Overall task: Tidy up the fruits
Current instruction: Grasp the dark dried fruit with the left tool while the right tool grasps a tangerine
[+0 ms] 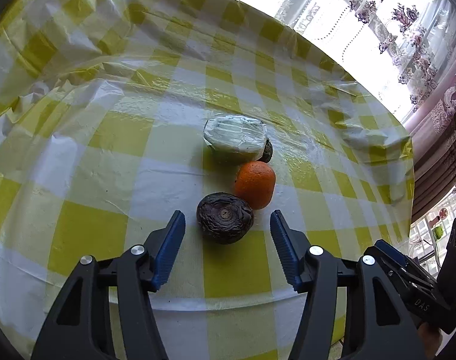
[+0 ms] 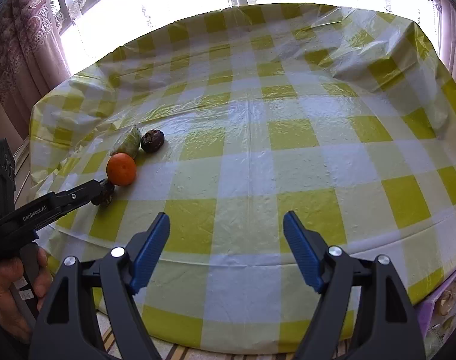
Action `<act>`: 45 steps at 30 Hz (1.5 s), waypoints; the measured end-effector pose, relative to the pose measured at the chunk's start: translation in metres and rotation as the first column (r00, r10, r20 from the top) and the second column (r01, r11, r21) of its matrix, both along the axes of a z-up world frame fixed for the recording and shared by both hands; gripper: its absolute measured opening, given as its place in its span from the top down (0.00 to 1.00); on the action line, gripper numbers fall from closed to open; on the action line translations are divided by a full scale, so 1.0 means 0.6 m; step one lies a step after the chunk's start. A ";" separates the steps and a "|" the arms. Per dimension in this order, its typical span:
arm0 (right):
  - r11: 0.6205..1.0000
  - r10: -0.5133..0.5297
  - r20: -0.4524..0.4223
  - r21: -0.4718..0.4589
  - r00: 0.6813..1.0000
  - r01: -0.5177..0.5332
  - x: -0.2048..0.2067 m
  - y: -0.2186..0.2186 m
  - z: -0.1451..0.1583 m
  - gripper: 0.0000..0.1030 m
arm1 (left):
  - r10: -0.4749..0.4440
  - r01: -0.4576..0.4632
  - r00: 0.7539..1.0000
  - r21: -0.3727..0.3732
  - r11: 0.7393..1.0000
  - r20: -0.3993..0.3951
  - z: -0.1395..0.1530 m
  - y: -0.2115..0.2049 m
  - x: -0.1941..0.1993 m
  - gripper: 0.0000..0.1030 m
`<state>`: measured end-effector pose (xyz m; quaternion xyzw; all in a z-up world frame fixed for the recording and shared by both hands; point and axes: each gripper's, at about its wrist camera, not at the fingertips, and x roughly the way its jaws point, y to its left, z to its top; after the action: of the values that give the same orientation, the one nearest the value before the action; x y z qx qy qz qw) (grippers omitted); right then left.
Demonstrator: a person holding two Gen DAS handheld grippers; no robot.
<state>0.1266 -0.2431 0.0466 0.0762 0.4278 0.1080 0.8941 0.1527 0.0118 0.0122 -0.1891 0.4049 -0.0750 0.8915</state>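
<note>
Both claws released; far dark fruit half hidden behind wrapped fruit.

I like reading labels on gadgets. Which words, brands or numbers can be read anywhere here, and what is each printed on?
"GenRobot.AI": white print on the black arm of the left gripper, seen from the right wrist camera.
"DAS": small white letters on the black body of the right gripper, seen from the left wrist camera.
White tags on the handle in the person's left hand: too blurred to read.
Wrapped green fruit: no legible print.
</note>
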 end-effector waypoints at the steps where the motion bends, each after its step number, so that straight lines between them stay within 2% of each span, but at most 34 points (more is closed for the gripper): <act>1: 1.000 0.005 0.002 0.003 1.000 -0.005 0.004 0.006 0.000 0.24 | -0.001 0.001 1.000 -0.004 1.000 -0.002 -0.002 0.001 0.002 0.51; 9: 0.999 0.043 0.015 0.030 0.999 -0.043 0.030 0.048 0.004 0.24 | -0.020 0.020 1.000 0.025 0.999 -0.008 -0.008 -0.005 0.015 0.52; 13: 0.997 0.061 0.015 0.044 0.998 -0.062 0.043 0.068 0.004 0.24 | -0.032 0.033 0.999 0.050 0.998 -0.008 -0.010 -0.009 0.017 0.61; 17: 0.995 0.075 0.013 0.062 0.997 -0.075 0.055 0.084 0.002 0.24 | -0.033 0.034 0.999 0.053 0.998 -0.003 -0.010 -0.007 0.014 0.61; 23: 0.989 0.114 -0.006 0.097 0.993 -0.113 0.074 0.120 -0.007 0.24 | 0.061 -0.061 0.998 0.033 0.998 0.008 -0.011 0.023 0.003 0.62; 34: 0.977 0.154 -0.040 0.155 0.987 -0.146 0.115 0.175 -0.027 0.25 | 0.203 -0.205 0.978 0.021 0.979 0.053 -0.001 0.066 -0.014 0.62; 39: 0.973 0.176 -0.057 0.163 0.983 -0.164 0.131 0.195 -0.035 0.36 | 0.232 -0.234 0.971 0.017 0.972 0.060 0.000 0.076 -0.019 0.62; 45: 0.965 0.202 -0.052 0.184 0.978 -0.189 0.142 0.210 -0.037 0.39 | 0.233 -0.234 0.970 0.017 0.972 0.063 0.000 0.078 -0.019 0.62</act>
<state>0.2115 -0.1174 0.0245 0.1169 0.4532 0.2309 0.8530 0.1411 0.0584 0.0125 -0.2223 0.3534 0.0295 0.9082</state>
